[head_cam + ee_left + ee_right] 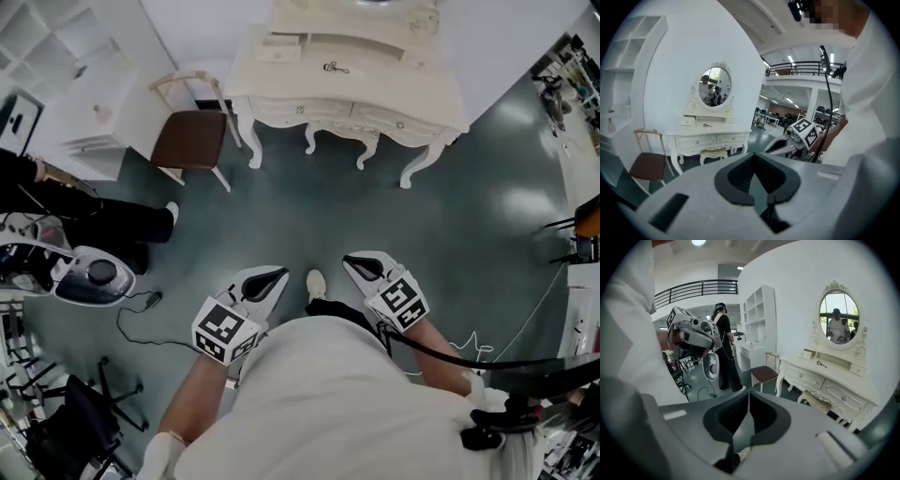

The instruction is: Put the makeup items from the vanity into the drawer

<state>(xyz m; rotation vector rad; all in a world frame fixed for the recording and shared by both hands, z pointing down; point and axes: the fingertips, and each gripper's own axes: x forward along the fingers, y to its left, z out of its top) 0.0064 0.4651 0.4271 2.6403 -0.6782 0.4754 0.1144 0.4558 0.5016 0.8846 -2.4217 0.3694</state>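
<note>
Grey-green floor (375, 216) stretched between both grippers and the white vanity (394, 89), well ahead of the fingertips. A small dark makeup item (335, 67) lay on its top, above the closed drawers (300, 110). Left gripper (267, 277) and right gripper (364, 264) were clenched on nothing.

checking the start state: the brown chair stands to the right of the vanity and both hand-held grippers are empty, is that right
Not quite. The head view shows the brown chair to the left of the vanity, not the right. The left hand-held gripper and the right hand-held gripper are both empty.
</note>
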